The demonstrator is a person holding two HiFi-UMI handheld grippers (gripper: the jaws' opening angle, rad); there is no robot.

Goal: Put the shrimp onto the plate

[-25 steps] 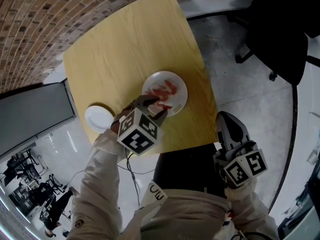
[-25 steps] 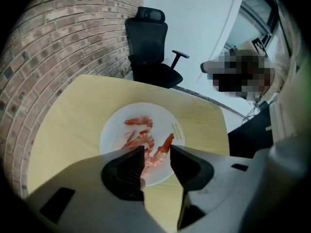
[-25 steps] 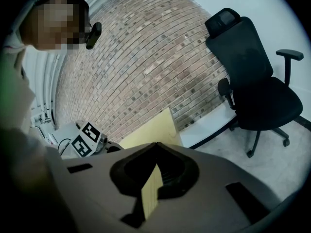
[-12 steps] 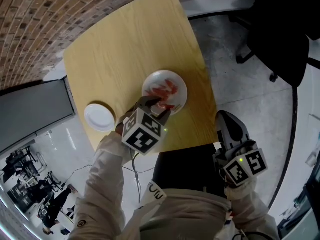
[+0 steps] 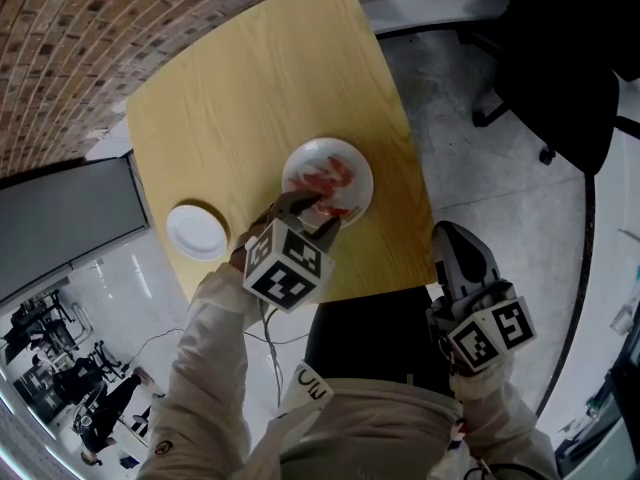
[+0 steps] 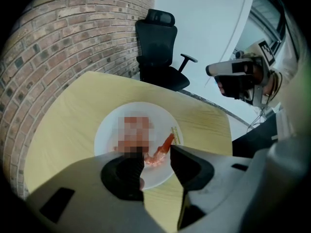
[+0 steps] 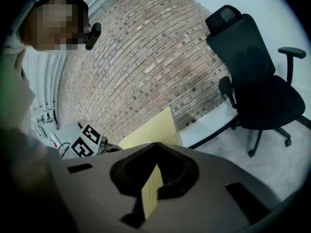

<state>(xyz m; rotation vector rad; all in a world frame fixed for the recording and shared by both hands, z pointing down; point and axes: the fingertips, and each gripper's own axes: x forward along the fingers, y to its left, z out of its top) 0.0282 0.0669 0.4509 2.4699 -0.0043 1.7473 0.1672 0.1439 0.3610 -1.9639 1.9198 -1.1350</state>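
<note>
Matt wood-grain table [image 5: 250, 88], glossy plate [image 5: 345, 151], rough brick wall [image 5: 60, 28].

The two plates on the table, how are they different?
The big plate holds red shrimp; the small plate is bare. The big plate looks wider than the small plate. The left gripper hangs with open jaws over the big plate's near rim; the small plate lies apart, at the gripper's left, by the table edge. Both are round, white and on the same table.
</note>
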